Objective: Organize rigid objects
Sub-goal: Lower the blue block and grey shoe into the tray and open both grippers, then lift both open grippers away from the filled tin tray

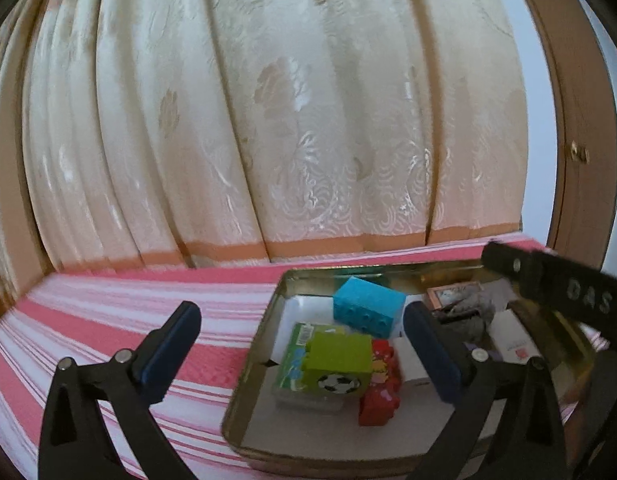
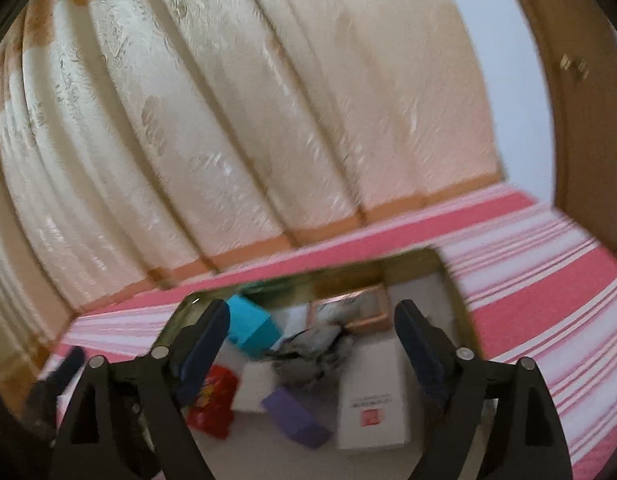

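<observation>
A shallow gold metal tin lies on the striped cloth. It holds a blue brick, a green brick with a football print and a red brick. My left gripper hangs open over the tin's left part and grips nothing. In the right wrist view, my right gripper is open above the tin, over a grey crumpled item. The blue brick, the red brick, a purple block and a white box lie below it, untouched.
A pink and white striped cloth covers the surface around the tin. Cream curtains hang close behind it. A wooden door frame stands at the right. A small framed picture sits at the tin's far side. A green flat packet lies under the green brick.
</observation>
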`<act>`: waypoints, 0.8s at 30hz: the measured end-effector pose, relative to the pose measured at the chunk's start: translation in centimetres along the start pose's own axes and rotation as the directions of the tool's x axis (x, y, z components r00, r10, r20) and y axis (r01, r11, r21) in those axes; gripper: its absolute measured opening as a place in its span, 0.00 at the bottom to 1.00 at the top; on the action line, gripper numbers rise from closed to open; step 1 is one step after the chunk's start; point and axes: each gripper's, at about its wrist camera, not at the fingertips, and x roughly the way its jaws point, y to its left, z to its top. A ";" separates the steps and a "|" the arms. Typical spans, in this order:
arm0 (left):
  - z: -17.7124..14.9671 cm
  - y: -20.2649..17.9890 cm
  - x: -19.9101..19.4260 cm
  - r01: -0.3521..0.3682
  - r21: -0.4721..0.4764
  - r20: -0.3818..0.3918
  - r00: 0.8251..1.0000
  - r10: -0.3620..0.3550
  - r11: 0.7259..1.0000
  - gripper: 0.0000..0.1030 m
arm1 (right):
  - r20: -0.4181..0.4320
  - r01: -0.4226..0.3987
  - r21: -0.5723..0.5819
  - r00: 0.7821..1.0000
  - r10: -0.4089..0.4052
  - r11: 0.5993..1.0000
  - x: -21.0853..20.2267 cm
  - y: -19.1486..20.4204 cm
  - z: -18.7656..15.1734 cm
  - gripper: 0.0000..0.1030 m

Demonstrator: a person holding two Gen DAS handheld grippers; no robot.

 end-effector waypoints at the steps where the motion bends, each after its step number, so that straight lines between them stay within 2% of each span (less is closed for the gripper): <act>1: -0.1 -0.1 -0.3 -0.010 0.015 0.015 1.000 0.010 1.000 1.00 | 0.029 0.038 -0.010 0.999 -0.037 0.999 -0.3 0.1 0.0 0.85; 4: -0.3 -0.2 -0.9 -0.013 0.033 0.037 0.999 0.011 0.999 1.00 | 0.100 0.145 -0.049 0.985 -0.140 0.988 -0.9 0.4 -0.1 0.85; 8: -0.3 1.1 -0.6 0.009 -0.024 0.006 1.000 -0.009 1.000 1.00 | 0.136 0.221 -0.081 0.968 -0.209 0.972 -1.0 1.0 -0.7 0.85; 12: -0.5 1.8 -0.2 0.020 -0.065 -0.026 0.999 -0.022 0.998 1.00 | 0.170 0.258 -0.122 0.957 -0.236 0.958 -1.4 2.1 -1.4 0.85; 18: -0.8 2.2 -0.6 0.020 -0.095 -0.018 1.000 -0.022 0.995 1.00 | 0.255 0.302 -0.184 0.934 -0.251 0.935 -2.8 3.7 -2.2 0.86; 24: -0.9 2.2 -1.0 0.027 -0.091 -0.009 1.000 -0.028 0.996 1.00 | 0.251 0.307 -0.161 0.932 -0.262 0.938 -3.6 3.5 -2.6 0.87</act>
